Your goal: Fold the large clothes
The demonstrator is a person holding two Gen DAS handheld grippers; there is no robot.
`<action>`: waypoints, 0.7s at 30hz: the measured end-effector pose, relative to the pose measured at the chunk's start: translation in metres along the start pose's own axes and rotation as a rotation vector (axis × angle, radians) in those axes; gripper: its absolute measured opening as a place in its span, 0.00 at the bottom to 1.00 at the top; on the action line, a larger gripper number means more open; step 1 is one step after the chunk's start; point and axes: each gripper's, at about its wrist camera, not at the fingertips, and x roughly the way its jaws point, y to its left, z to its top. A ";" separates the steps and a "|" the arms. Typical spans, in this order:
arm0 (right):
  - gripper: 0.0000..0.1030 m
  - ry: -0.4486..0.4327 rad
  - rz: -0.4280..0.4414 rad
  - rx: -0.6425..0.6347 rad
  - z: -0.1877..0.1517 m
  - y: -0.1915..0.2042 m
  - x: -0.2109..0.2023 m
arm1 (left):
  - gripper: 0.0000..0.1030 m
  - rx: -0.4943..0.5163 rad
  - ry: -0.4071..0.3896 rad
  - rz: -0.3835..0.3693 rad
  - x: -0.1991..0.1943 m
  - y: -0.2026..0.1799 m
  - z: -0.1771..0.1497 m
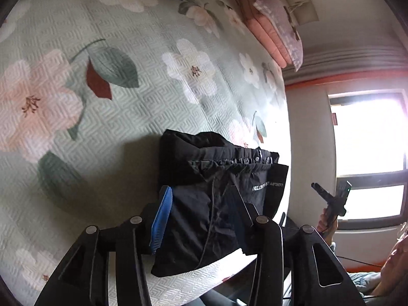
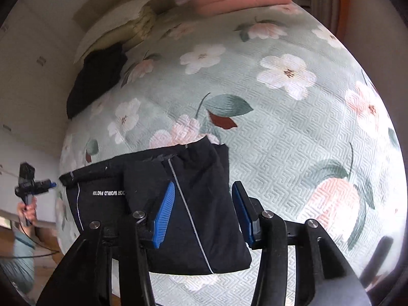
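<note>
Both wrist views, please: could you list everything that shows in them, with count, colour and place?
folded garment: one, black with white lettering, near edge of the bed, under both grippers.
bedspread: one, pale green with pink and white flowers, covers the bed.
dark clothing pile: one, black, far corner of the bed.
folded blankets: one stack, pink and lilac, at the head of the bed.
window: one, bright, on the wall beside the bed.
left hand-held gripper: one, black with blue pads, open over the garment.
right hand-held gripper: one, black with blue pads, open over the garment.
</note>
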 end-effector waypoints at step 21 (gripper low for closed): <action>0.65 0.298 0.192 -0.768 0.060 0.157 0.155 | 0.57 0.616 0.276 -0.010 0.186 -0.164 0.037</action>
